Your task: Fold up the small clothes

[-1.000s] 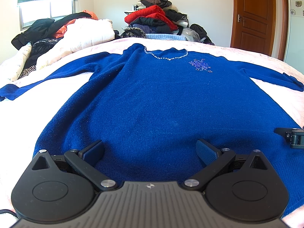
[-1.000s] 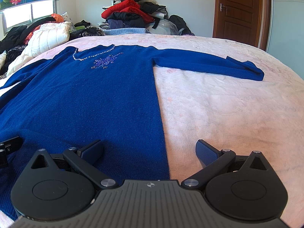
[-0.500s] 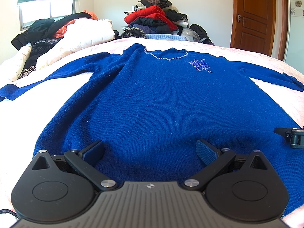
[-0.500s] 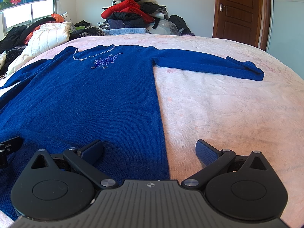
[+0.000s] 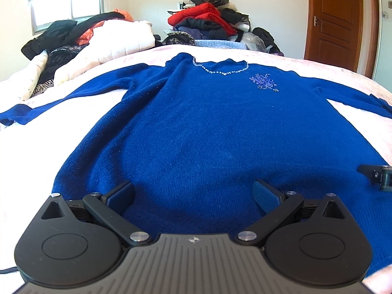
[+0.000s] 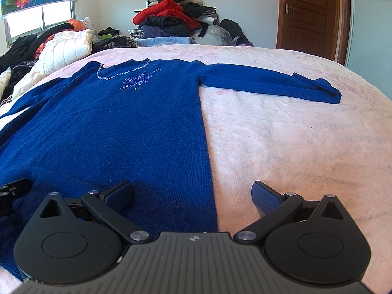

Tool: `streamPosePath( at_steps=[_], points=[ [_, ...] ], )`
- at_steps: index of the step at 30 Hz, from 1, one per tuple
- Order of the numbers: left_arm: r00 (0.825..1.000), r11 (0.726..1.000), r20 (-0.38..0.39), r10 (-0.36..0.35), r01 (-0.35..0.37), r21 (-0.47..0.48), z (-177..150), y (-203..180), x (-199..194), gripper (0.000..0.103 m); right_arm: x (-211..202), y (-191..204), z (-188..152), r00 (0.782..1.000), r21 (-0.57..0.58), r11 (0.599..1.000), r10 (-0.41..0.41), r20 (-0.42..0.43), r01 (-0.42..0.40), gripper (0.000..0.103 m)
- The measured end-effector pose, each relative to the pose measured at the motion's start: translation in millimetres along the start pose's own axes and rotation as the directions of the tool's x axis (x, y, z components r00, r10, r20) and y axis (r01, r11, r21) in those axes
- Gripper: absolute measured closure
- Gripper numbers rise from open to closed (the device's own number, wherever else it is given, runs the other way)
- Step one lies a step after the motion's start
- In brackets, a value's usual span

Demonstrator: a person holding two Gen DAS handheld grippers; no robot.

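Note:
A royal-blue knit sweater (image 5: pixel 208 132) lies flat, front up, on the pale pink bedspread (image 6: pixel 294 142), sleeves spread to both sides. It has a beaded neckline (image 5: pixel 220 69) and a beaded flower (image 5: pixel 264 82). My left gripper (image 5: pixel 193 193) hovers open over the sweater's lower hem, nothing between its fingers. My right gripper (image 6: pixel 192 193) is open too, straddling the sweater's right side edge (image 6: pixel 208 161) near the hem. The right sleeve (image 6: pixel 269 83) stretches out across the bed. Each gripper's tip shows at the edge of the other's view.
A heap of red, black and grey clothes (image 5: pixel 210 24) rises behind the bed's far side. A white quilt (image 5: pixel 117 41) and dark garments (image 5: pixel 58 34) lie at the far left under a window. A brown door (image 6: pixel 311 14) stands at the right.

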State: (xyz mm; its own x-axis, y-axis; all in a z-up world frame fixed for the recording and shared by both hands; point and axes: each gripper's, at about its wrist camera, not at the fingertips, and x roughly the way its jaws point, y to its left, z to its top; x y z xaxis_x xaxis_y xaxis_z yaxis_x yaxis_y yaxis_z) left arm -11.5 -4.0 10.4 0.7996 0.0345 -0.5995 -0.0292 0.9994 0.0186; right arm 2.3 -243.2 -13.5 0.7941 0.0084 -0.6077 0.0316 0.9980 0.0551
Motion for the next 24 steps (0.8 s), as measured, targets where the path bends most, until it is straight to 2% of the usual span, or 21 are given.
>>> streamPosePath(
  at_steps=[7,12,15,17,19,22,24],
  points=[
    [0.995,0.990,-0.018,-0.095,0.092,-0.103,26,8,3,0.000,2,-20,19,0.998,0.064,0.996,0.062,0.006,-0.062,0.000],
    [0.994,0.989,-0.026,-0.109,0.106,-0.103,51,-2,19,0.000,13,-36,39,0.997,0.057,0.996,0.073,0.034,-0.075,0.001],
    [0.992,0.988,-0.043,-0.123,0.118,-0.103,62,-8,30,0.000,23,-58,57,0.989,0.129,0.981,0.142,0.048,-0.147,0.004],
    [0.991,0.988,-0.046,-0.122,0.117,-0.099,70,-12,36,0.000,32,-82,71,0.976,0.242,0.945,0.212,0.052,-0.218,0.011],
    [0.991,0.989,-0.046,-0.124,0.119,-0.091,77,-16,42,0.000,43,-113,86,0.964,0.369,0.890,0.251,0.090,-0.266,0.013],
    [0.990,0.988,-0.043,-0.135,0.131,-0.081,87,-22,49,0.000,59,-163,108,0.960,0.526,0.803,0.221,0.171,-0.279,0.015],
    [0.989,0.987,-0.041,-0.144,0.141,-0.077,94,-26,53,0.000,70,-196,117,0.956,0.619,0.731,0.186,0.226,-0.289,0.022]
  ],
)
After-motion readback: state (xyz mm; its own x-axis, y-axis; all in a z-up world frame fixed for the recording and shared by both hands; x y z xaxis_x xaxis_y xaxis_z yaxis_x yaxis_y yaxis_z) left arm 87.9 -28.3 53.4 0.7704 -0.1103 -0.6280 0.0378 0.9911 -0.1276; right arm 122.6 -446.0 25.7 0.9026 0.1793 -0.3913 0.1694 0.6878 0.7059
